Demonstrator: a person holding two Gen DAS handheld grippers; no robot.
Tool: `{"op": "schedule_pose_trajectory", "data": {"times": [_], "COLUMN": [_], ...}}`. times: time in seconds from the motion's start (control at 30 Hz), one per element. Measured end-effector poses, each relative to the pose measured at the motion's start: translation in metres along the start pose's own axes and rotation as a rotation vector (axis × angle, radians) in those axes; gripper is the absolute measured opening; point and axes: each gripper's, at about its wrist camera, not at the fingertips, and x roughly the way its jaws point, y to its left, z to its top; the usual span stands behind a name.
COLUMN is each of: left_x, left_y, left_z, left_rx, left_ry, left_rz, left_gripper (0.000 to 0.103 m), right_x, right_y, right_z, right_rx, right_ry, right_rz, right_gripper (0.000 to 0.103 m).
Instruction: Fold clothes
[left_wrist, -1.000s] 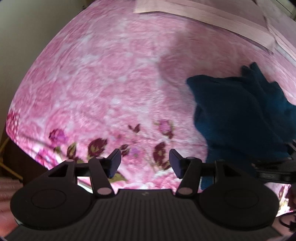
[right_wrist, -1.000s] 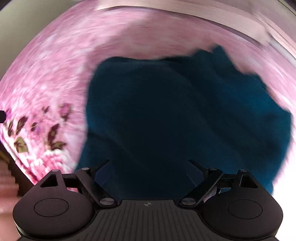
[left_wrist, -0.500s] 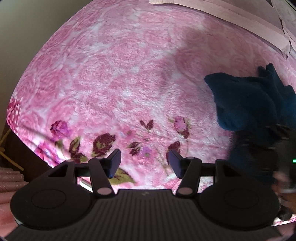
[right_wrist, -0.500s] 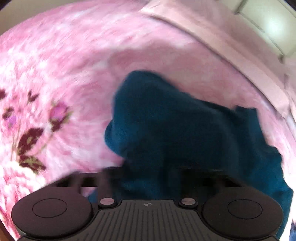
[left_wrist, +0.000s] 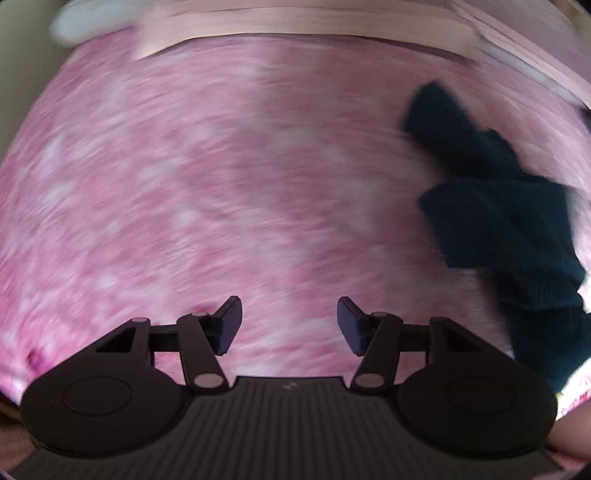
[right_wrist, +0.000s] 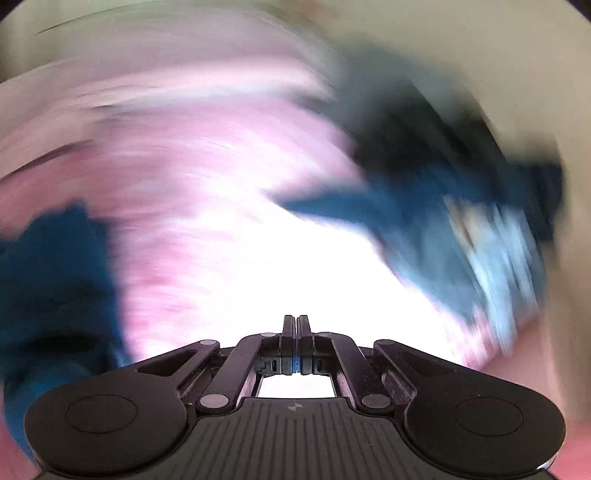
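Dark teal knit garment (left_wrist: 517, 236) sits bunched at 3 o'clock on the pink blanket (left_wrist: 221, 184) — left tool (left_wrist: 290, 325) spread, right tool (right_wrist: 296, 328) pressed together on nothing.

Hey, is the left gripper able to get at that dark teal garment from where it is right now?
Probably yes. The left gripper is open over bare pink blanket, and the dark teal garment lies off to its right with nothing between them. It would have to swing right first, and the view is motion-blurred.
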Motion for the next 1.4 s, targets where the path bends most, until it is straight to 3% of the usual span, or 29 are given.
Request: {"op": "schedule_pose_trajectory", "data": {"times": [0.07,0.1,0.17,0.2,0.23,0.33,0.47,0.57,0.6,0.63,0.67,0.7,0.73,0.83,0.9,1.0,1.07,1.1,1.17,1.23,1.33,1.4], "left_x": [0.008,0.011,0.016,0.018,0.019,0.02,0.028,0.039,0.042,0.046,0.049,0.053,0.055,0.063,0.069,0.083,0.093,0.098,0.107,0.117,0.126,0.128], "left_y": [-0.031,-0.047,-0.07,-0.082,-0.09,-0.11,-0.109,-0.101,-0.099,-0.096,-0.093,-0.091,-0.09,-0.089,-0.095,-0.113,-0.132,-0.142,-0.164,-0.19,-0.226,-0.25], "left_z": [0.012,0.018,0.029,0.034,0.037,0.048,0.057,0.061,0.062,0.063,0.064,0.065,0.068,0.075,0.08,0.087,0.092,0.094,0.101,0.11,0.127,0.142], "left_rx": [0.059,0.081,0.108,0.121,0.132,0.159,0.144,0.118,0.109,0.101,0.092,0.083,0.079,0.073,0.088,0.132,0.17,0.19,0.228,0.266,0.319,0.358], "left_ry": [0.0,0.001,0.005,0.006,0.005,-0.003,-0.001,0.018,0.024,0.031,0.037,0.043,0.039,0.029,0.024,0.021,0.024,0.026,0.033,0.037,0.018,-0.015], "left_rz": [-0.025,-0.033,-0.052,-0.065,-0.072,-0.072,-0.047,-0.026,-0.019,-0.012,-0.006,0.001,0.0,-0.004,-0.011,-0.044,-0.076,-0.093,-0.144,-0.192,-0.251,-0.296], "left_gripper": [0.053,0.053,0.053,0.053,0.053,0.054,0.054,0.054,0.053,0.053,0.053,0.053,0.053,0.053,0.052,0.052,0.052,0.052,0.054,0.056,0.057,0.059], "right_x": [0.01,0.016,0.031,0.04,0.051,0.092,0.168,0.216,0.221,0.216,0.21,0.195,0.18,0.139,0.117,0.112,0.141,0.152,0.172,0.184,0.205,0.217], "right_y": [-0.04,-0.039,-0.028,-0.017,-0.005,0.039,0.09,0.118,0.127,0.131,0.135,0.131,0.126,0.073,0.021,-0.055,-0.089,-0.105,-0.139,-0.166,-0.177,-0.175], "right_z": [0.006,0.007,0.009,0.009,0.012,0.023,0.038,0.031,0.027,0.024,0.022,0.023,0.025,0.037,0.046,0.051,0.047,0.042,0.031,0.022,0.021,0.024], "right_rx": [0.154,0.162,0.17,0.175,0.194,0.227,0.215,0.192,0.192,0.163,0.131,0.085,0.038,0.076,0.101,0.108,0.077,0.125,0.231,0.416,0.559,0.577], "right_ry": [0.042,0.058,0.09,0.109,0.125,0.201,0.273,0.357,0.386,0.37,0.35,0.303,0.253,0.152,0.058,-0.029,0.083,0.121,0.194,0.218,0.231,0.236], "right_rz": [0.086,0.147,0.287,0.365,0.444,0.623,0.674,0.674,0.712,0.739,0.765,0.77,0.772,0.789,0.691,0.457,0.268,0.23,0.163,0.243,0.308,0.313], "right_gripper": [0.001,0.007,0.048,0.085,0.09,0.09,0.09,0.09,0.078,0.028,0.027,0.015,0.013,0.012,0.012,0.015,0.036,0.048,0.059,0.084,0.086,0.086]}}
